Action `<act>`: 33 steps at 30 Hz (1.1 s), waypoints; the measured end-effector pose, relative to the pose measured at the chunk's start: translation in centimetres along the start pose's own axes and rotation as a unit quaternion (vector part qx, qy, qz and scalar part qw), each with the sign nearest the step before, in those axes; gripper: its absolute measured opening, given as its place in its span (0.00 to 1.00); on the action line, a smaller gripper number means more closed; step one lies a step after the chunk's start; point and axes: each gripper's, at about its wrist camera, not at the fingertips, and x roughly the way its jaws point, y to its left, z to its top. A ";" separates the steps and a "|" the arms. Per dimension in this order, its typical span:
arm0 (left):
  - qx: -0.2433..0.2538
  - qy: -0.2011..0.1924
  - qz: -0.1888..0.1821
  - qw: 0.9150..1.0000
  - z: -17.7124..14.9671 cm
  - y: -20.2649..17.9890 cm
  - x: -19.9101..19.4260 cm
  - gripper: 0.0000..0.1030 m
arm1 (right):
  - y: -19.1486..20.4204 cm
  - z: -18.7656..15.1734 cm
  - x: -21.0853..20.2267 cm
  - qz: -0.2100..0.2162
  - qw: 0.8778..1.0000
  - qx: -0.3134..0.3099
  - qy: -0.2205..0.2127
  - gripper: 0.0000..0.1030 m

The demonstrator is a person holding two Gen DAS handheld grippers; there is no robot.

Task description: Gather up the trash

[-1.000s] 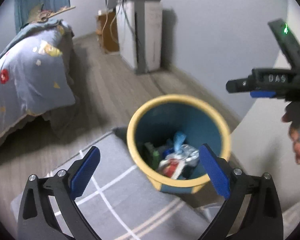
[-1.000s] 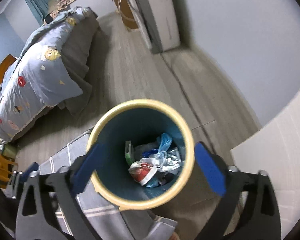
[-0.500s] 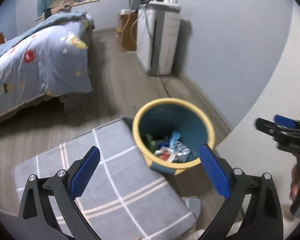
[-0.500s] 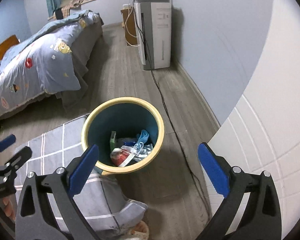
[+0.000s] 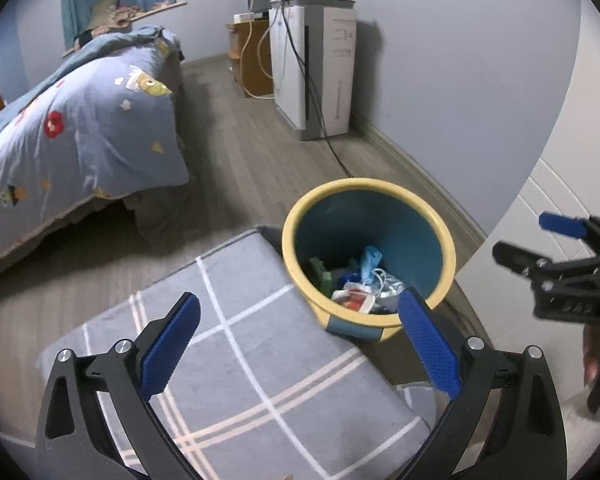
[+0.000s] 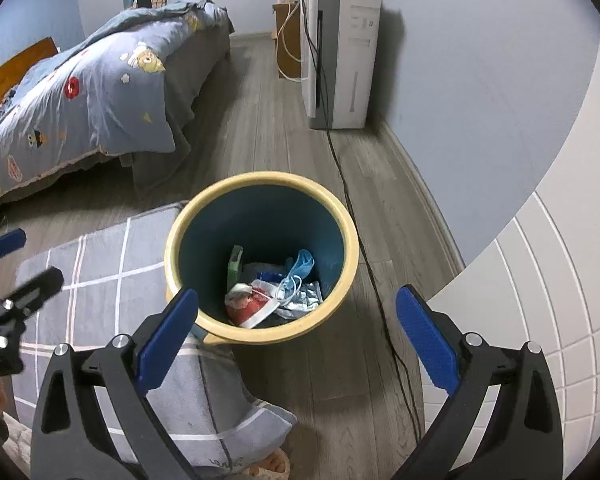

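Observation:
A blue trash bin with a yellow rim stands on the wood floor beside a grey checked mat. Trash lies in its bottom: a red and white wrapper, a blue mask, a green packet, crumpled foil. My left gripper is open and empty, above the mat and left of the bin. My right gripper is open and empty, above the bin's near rim. Each gripper shows at the edge of the other's view, the right one and the left one.
The grey checked mat lies by the bin. A bed with a blue quilt stands left. A white appliance stands by the wall, its black cable running past the bin. A white tiled surface is at right.
Both grippers have pulled up and back from the bin, so it looks smaller and farther. Both stay open and empty.

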 end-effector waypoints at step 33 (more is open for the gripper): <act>0.019 0.004 0.000 1.000 -0.8 -1.0 -0.1 0.95 | -1.1 -0.4 0.3 -0.005 1.000 0.025 0.012 0.95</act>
